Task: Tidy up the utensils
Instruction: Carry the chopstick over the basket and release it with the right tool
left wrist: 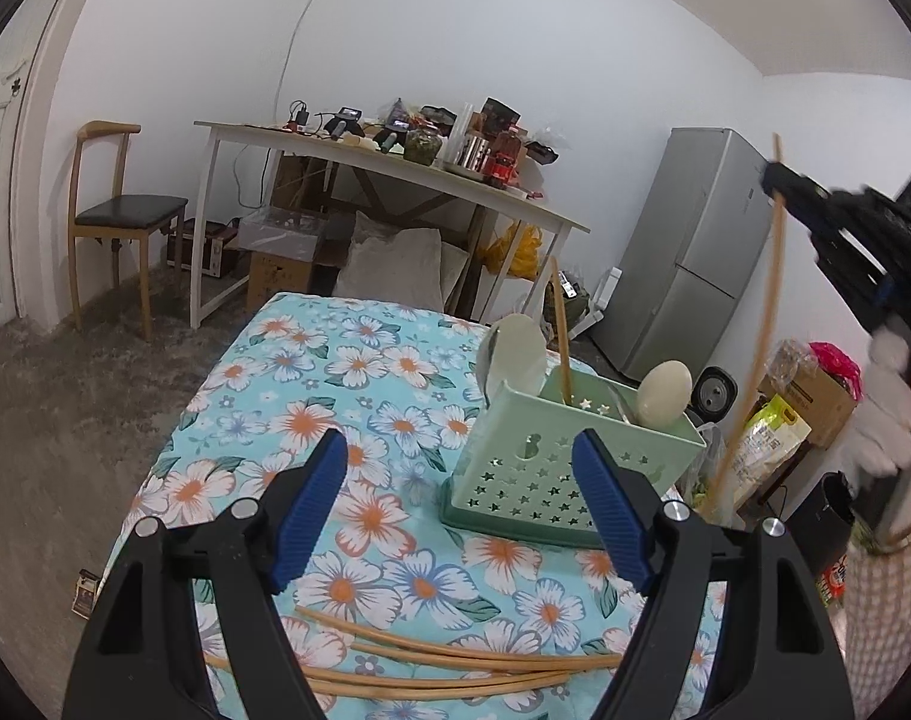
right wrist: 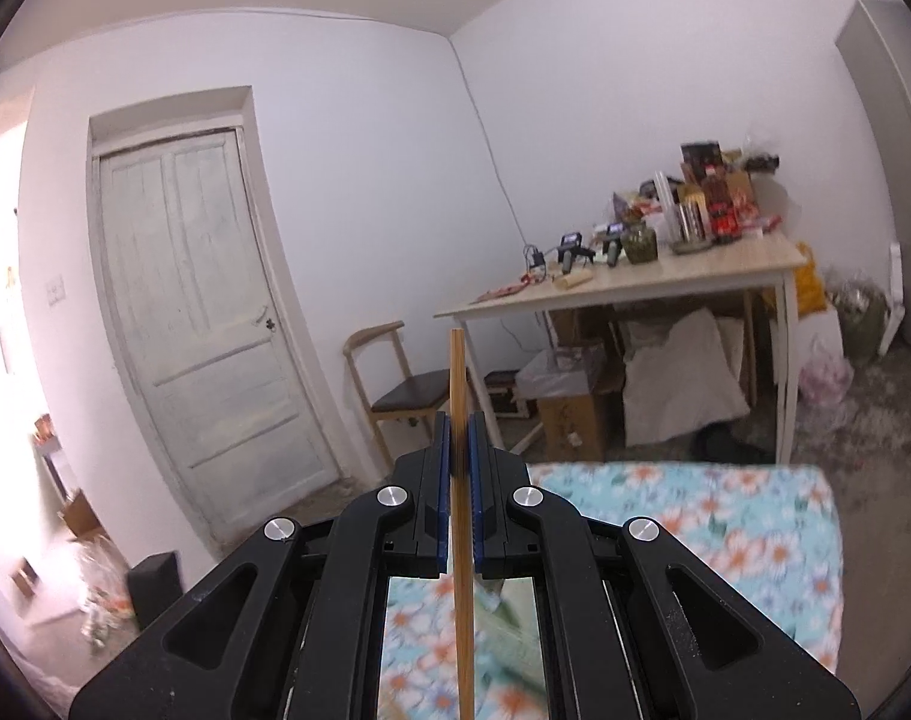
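A green utensil caddy (left wrist: 566, 468) with star holes stands on the floral tablecloth (left wrist: 335, 396). It holds pale spoons (left wrist: 665, 393) and one upright chopstick (left wrist: 560, 330). Several bamboo chopsticks (left wrist: 455, 663) lie on the cloth near me. My left gripper (left wrist: 461, 462) is open and empty, above the cloth, just before the caddy. My right gripper (right wrist: 458, 438) is shut on one chopstick (right wrist: 460, 540), held upright. In the left wrist view it (left wrist: 773, 180) is raised at the upper right, with the chopstick (left wrist: 761, 324) hanging beside the caddy.
A cluttered wooden desk (left wrist: 395, 168) and a chair (left wrist: 119, 210) stand behind the table. A grey fridge (left wrist: 695, 252) stands at the right, with bags and boxes (left wrist: 803, 396) beside it. A white door (right wrist: 215, 324) shows in the right wrist view.
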{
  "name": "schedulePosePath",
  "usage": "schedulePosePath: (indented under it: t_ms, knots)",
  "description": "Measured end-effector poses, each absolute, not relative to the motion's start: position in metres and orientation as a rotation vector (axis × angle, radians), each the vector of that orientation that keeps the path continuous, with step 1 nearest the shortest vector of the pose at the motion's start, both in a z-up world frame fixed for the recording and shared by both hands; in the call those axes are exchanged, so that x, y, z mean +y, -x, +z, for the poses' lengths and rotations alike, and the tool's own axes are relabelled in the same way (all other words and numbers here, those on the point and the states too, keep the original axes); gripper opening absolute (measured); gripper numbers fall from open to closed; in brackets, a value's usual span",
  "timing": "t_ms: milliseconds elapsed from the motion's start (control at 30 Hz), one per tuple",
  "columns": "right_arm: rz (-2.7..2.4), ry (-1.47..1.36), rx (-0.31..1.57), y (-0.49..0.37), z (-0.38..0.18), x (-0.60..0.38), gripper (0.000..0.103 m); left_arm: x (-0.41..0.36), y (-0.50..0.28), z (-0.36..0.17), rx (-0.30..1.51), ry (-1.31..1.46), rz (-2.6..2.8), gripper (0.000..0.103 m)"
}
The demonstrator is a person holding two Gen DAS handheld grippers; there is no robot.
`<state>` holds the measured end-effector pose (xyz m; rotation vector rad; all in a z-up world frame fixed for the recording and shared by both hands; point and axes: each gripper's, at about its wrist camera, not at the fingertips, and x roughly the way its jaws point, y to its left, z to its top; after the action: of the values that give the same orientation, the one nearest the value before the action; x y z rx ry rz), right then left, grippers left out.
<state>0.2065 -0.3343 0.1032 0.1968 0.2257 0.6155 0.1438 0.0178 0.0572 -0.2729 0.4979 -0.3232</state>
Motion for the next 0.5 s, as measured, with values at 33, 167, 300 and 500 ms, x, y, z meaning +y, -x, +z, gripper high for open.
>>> schedulePosePath:
  t_ms: [33, 167, 300, 500]
  knots:
    - [0.608, -0.183, 0.214, -0.213, 0.106, -0.329, 0.004, 0.02, -0.144, 0.057, 0.497, 0.276, -0.322, 0.075]
    - [0.579, -0.153, 0.166, -0.234, 0.116, -0.317, 0.004, 0.027, -0.145, 0.055, 0.493, 0.288, -0.315, 0.075]
    - [0.54, -0.119, 0.126, -0.249, 0.119, -0.31, 0.004, 0.034, -0.147, 0.052, 0.496, 0.303, -0.302, 0.075]
    - [0.485, -0.005, 0.108, -0.264, 0.103, -0.29, 0.004, 0.044, -0.149, 0.048, 0.499, 0.318, -0.286, 0.075]
